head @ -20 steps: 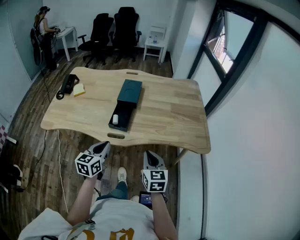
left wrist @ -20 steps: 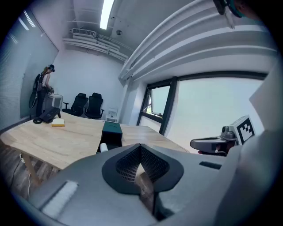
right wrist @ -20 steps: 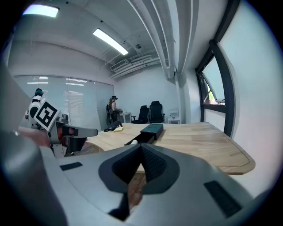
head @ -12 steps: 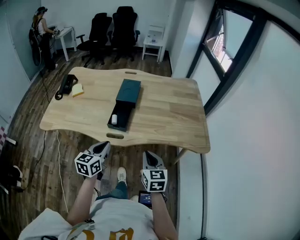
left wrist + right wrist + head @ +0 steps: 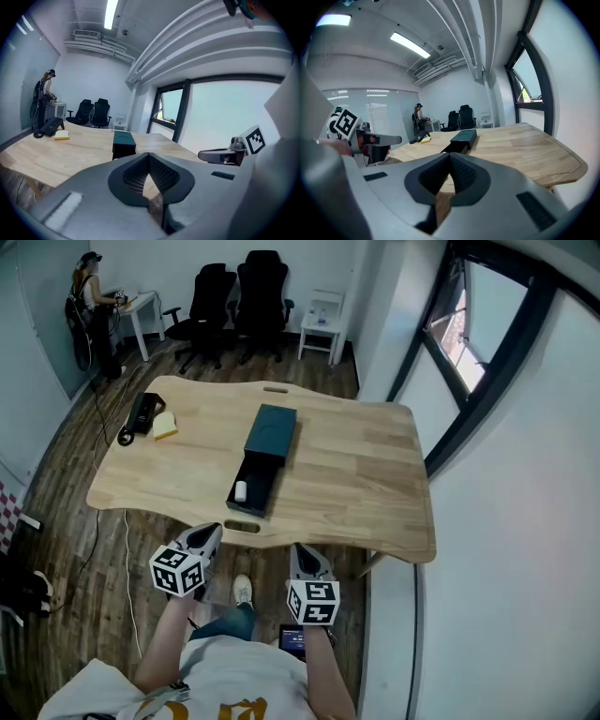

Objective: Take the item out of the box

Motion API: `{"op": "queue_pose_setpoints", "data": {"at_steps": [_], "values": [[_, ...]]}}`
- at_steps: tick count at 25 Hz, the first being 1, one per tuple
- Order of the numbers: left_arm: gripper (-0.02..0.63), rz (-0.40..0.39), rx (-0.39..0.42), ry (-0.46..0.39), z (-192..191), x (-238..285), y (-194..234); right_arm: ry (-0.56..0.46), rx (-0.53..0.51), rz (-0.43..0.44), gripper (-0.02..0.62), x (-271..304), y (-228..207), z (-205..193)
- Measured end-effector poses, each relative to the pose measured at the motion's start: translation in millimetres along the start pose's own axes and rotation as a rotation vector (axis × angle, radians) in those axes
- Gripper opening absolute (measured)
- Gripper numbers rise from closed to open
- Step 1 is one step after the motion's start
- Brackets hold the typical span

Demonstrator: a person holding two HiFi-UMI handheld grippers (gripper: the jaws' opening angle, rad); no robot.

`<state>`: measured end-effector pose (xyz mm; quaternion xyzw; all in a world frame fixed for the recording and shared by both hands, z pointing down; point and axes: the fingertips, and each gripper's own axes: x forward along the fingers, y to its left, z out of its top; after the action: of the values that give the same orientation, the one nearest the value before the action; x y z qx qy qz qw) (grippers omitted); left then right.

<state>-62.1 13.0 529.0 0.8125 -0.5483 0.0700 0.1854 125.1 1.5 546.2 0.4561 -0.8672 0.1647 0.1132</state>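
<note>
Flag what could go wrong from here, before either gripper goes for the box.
1. The left gripper and right gripper are both shut, short of the table. Reaching in without opening would likely just shove the small white item.
2. The item lies in the narrow pulled-out tray of the box. A jaw may catch a tray wall and drag the loose-looking box.
3. The tray's end sits near the table's front edge, so a pull toward the person might tip it off.

Both forearms (image 5: 164, 638) reach forward, side by side. The left gripper (image 5: 202, 538) points ahead, its jaws pressed together and empty. Just to its right, the right gripper (image 5: 306, 555) points the same way, jaws likewise together and empty, marker cubes (image 5: 178, 569) facing up
</note>
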Motion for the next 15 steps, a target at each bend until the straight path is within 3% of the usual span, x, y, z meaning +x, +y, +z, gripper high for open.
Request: {"op": "queue_pose_setpoints", "data": {"at_steps": [6,15], "values": [[0.002,-0.014,0.032,0.035,23,60,53,0.038,0.000,-0.018,0.005,68,-14,18],[0.002,-0.112,0.042,0.066,55,131,124,0.060,0.023,-0.082,0.005,160,-20,46]]}}
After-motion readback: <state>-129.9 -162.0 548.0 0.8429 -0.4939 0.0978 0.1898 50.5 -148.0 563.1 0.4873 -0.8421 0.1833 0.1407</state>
